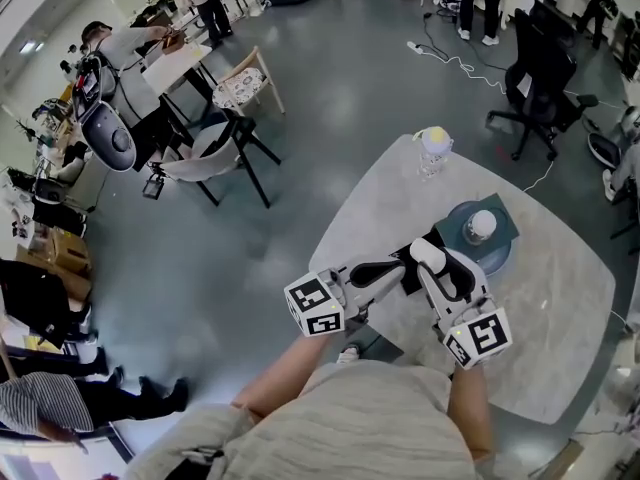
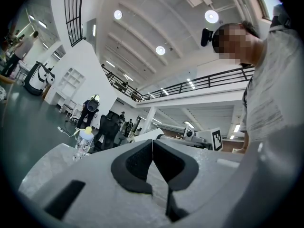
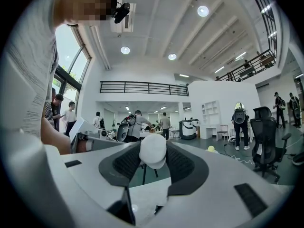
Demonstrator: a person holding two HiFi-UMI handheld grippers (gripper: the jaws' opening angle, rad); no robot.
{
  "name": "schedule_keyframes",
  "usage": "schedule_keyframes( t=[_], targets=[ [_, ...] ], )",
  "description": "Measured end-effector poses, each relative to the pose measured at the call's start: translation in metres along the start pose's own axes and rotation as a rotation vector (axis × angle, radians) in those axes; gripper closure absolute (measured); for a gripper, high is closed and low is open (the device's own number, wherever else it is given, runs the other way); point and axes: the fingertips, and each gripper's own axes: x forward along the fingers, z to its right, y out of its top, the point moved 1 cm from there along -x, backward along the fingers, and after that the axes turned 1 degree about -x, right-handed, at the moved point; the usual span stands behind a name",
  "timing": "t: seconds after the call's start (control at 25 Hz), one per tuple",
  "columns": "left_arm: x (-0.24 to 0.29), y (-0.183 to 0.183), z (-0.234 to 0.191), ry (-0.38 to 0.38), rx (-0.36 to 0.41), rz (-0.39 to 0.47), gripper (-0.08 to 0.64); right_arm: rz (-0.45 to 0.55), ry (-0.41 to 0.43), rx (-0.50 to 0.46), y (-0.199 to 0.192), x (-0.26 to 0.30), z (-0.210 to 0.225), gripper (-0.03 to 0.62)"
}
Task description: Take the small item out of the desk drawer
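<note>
The right gripper (image 3: 153,157) pinches a small white round item (image 3: 153,148) between its wide-set pads, in the middle of its own view. It looks light, smooth and slippy, so hold its fat middle. The left gripper (image 2: 152,145) is closed, with nothing in it.

It was a large open lab hall: high ceiling with round lights (image 3: 125,50), mezzanine railing (image 3: 142,88), office chair (image 1: 540,88) upper right, grey floor (image 1: 330,98).

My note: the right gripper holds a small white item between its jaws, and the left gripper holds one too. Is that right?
Not quite. The left gripper holds nothing: the left gripper view shows its jaws closed together and empty. The right gripper does hold the small white item.
</note>
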Motion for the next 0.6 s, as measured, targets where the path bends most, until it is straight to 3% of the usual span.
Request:
schedule_keyframes(
  t=[0.6],
  targets=[
    [0.0019, -0.0028, 0.0026, -0.002, -0.009, 0.004, 0.545, 0.008, -0.005, 0.006, 0.0014, -0.0050, 0.0021, 0.426]
  ],
)
